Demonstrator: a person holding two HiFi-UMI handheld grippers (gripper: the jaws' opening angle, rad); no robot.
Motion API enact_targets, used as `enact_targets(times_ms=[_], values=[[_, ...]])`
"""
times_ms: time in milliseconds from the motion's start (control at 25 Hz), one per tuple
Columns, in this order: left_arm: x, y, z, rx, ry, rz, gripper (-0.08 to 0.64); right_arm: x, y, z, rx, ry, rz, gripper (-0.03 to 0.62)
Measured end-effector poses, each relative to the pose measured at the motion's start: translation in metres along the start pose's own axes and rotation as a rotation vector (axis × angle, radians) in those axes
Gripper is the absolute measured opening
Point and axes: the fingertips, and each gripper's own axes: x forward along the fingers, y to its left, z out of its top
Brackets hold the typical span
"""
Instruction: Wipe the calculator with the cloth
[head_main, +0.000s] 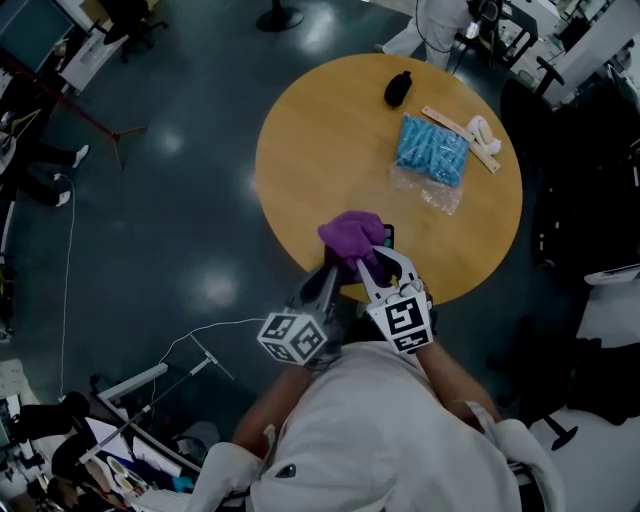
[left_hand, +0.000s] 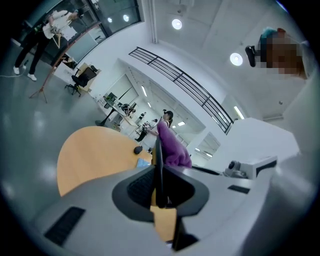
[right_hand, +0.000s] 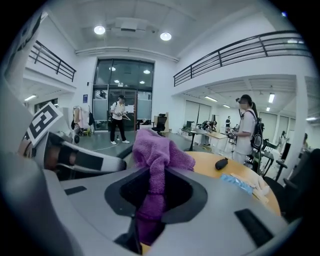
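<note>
Seen from the head view, you stand at the near edge of a round wooden table (head_main: 300, 150) and hold both tools up together just above its rim.

The left gripper (left_hand: 159, 186) has its jaws nearly together, pinching the calculator (left_hand: 159, 160), which shows edge-on as a thin dark slab. The right gripper (right_hand: 150, 197) is clamped on a bunched fold of the purple cloth (right_hand: 156, 152), which puffs out beyond its jaws and sits against the calculator.

To wipe well, hold the calculator firm and steady on the left. Draw the loose bulk of the cloth, not the jaw tips, flat across its face in long passes. Tilting the face toward you would probably help you see what you cover.

Counted:
- one calculator
- one cloth
- two grippers
- one table

Well apart, on the far side of the table, lie four more things:
- one small black object (head_main: 397, 88)
- one blue packet in clear wrap (head_main: 432, 150)
- one pale flat strip (head_main: 455, 128)
- one white piece (head_main: 483, 130)
</note>
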Motion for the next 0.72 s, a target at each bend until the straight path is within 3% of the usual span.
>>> enact_targets(times_ms=[280, 400, 480, 720], values=[[-0.012, 0.022, 0.012, -0.046, -0.031, 0.046, 0.048, -0.012, -0.065, -0.047, 0.12, 0.084, -0.157, 0.08], [-0.011, 0.03, 0.011, -0.054, -0.027, 0.077, 0.048, -0.027, -0.077, -0.05, 0.157, 0.061, -0.2, 0.081], [-0.009, 0.031, 0.009, -0.039, -0.016, 0.082, 0.048, -0.036, -0.065, -0.033, 0.157, 0.005, -0.178, 0.08], [0.006, 0.015, 0.012, -0.028, -0.021, 0.046, 0.048, -0.032, 0.022, 0.017, 0.086, -0.119, 0.021, 0.08]])
